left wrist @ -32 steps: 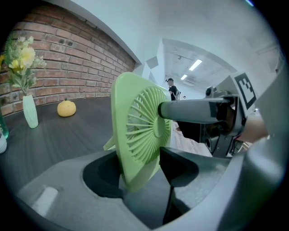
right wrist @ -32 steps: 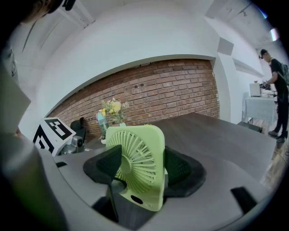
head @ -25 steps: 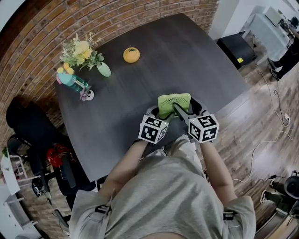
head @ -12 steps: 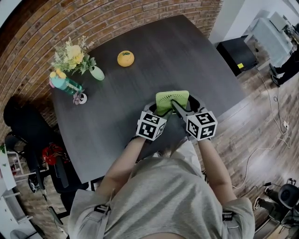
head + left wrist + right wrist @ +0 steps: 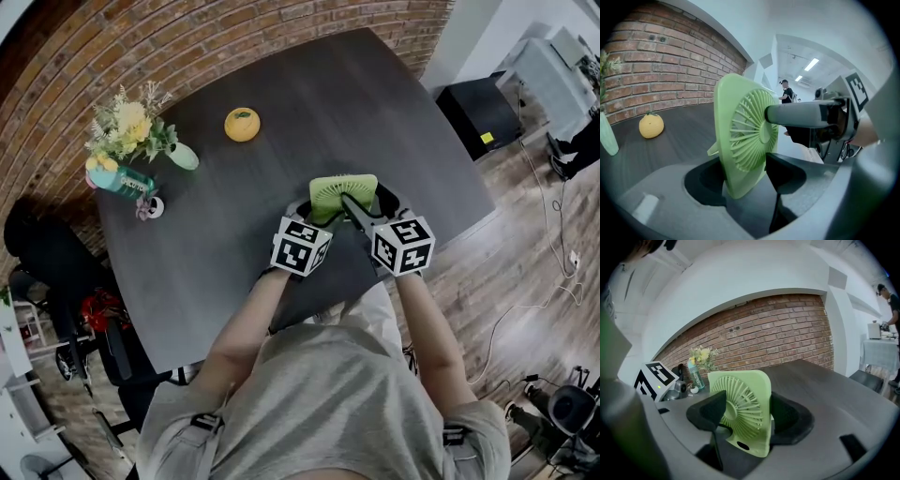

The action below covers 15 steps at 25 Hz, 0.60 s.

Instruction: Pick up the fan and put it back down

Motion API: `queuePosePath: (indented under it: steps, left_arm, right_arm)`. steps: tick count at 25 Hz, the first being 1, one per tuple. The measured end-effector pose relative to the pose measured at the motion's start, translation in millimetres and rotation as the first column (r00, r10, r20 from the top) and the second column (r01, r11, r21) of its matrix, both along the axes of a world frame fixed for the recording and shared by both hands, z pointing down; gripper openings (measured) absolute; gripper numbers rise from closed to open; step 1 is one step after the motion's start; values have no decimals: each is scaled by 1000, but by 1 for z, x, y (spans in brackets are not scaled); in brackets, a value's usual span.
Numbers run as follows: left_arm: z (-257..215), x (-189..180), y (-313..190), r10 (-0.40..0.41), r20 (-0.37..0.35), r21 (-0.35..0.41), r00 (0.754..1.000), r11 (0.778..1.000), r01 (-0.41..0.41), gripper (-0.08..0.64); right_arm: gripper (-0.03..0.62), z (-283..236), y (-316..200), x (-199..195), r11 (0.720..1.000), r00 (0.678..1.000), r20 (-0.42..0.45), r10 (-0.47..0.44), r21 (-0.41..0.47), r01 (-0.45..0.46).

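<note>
At the far left of the dark worktop [image 5: 375, 103], by the brick wall [image 5: 141, 37], a bunch of pale flowers [image 5: 127, 124] leans out of a green vase [image 5: 183, 156], and a teal bottle [image 5: 120, 178] lies just beside it. To the right of these, and well apart from my hands, a small orange fruit [image 5: 242, 124] sits alone on the wood. Nearer to me comes my left gripper [image 5: 745, 173]. Its jaws are clenched on the lower corner of the green fan [image 5: 343, 190], one pad against the fan's back and the other against the foot of its grille. The fan stands between my two grippers, over the near right part of the worktop and close to its edge. It is upright but tipped a little, with its ribbed face turned towards my right side. No view shows me whether its base touches the wood. My right gripper [image 5: 747, 416] comes at it from the other side and is also grasping the fan. One of its jaws lies across the grille at the hub and the other sits behind the flat back. Further right, past the worktop's corner, a black box [image 5: 478, 103] rests on the wooden floor [image 5: 534, 244].
</note>
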<state>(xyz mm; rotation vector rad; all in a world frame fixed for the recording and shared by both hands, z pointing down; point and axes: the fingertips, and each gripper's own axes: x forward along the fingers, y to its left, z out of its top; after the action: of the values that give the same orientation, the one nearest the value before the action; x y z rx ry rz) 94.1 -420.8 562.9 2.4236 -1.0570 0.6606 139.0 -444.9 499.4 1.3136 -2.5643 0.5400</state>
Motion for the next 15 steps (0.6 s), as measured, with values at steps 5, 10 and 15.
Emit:
queuePosePath:
  steps: [5, 10, 15]
  left_arm:
    - [7, 5, -21, -8, 7, -5, 1000, 1000, 8, 256]
    - [18, 5, -38, -15, 11, -16, 1000, 1000, 15, 256]
    - [26, 6, -51, -22, 17, -26, 1000, 999, 23, 256]
  right_arm:
    - [296, 8, -21, 5, 1000, 1000, 3, -9, -9, 9]
    - [296, 18, -40, 4, 1000, 1000, 2, -16, -22, 16]
    - [296, 26, -52, 5, 999, 1000, 0, -23, -30, 23]
